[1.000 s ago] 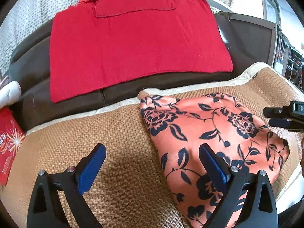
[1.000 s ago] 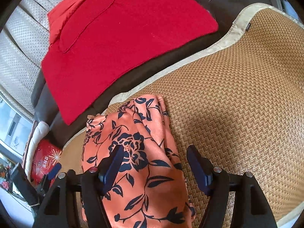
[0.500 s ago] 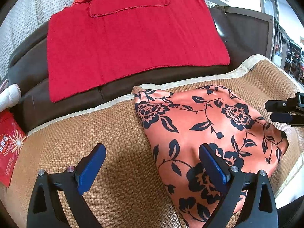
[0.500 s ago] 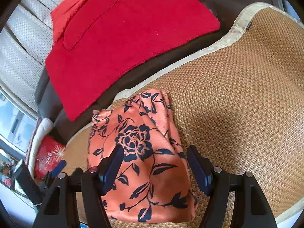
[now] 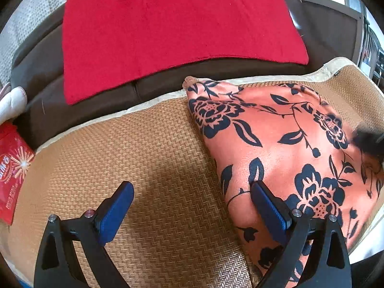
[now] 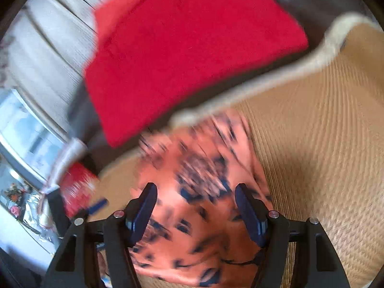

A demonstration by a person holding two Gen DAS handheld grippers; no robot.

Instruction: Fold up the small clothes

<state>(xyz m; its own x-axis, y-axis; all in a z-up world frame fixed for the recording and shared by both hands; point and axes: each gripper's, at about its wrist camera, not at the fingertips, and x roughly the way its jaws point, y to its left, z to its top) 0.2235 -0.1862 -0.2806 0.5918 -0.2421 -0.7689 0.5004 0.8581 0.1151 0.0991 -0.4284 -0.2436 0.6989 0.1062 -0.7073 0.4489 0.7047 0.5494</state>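
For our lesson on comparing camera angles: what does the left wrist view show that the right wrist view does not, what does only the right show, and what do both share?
Only the left wrist view: sharp navy flowers on the orange floral garment, and the left gripper open over the woven tan mat.

Only the right wrist view: a bright window, and the right gripper open astride the garment.

Both: garment, mat, red flat cloth, red printed packet.

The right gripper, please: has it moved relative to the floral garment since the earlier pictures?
Yes. The right gripper has shifted toward the red cloth, so the floral garment now lies between its open, slightly narrowed jaws.
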